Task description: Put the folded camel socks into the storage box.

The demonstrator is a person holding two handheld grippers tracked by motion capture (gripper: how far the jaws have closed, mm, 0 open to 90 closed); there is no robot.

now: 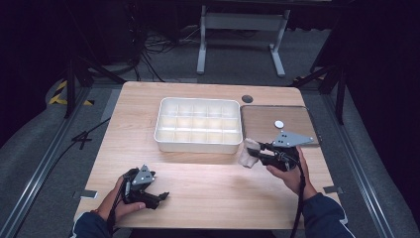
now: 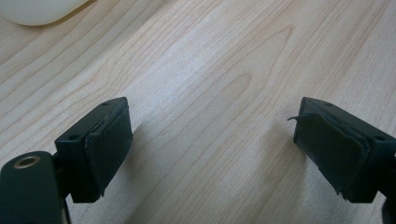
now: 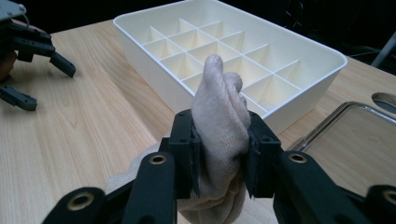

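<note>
A rolled beige cloth (image 3: 219, 116) is pinched between the jaws of my right gripper (image 3: 220, 154), its top sticking up above them. From above, that cloth (image 1: 247, 151) hangs at the gripper's tip (image 1: 256, 151), just off the near right corner of a white compartment tray (image 1: 163, 140). The tray's wall (image 3: 154, 51) and several dividers stand beyond the cloth. My left gripper (image 1: 161, 198) rests low on the wooden table (image 1: 213, 188) at the near left, jaws wide apart with bare wood between them (image 2: 212, 140).
A clear flat lid (image 1: 297, 111) lies right of the tray with a small white disc (image 1: 279, 124) on it. A dark round hole (image 1: 247, 98) sits in the table behind the lid. The table's front edge is close to both hands.
</note>
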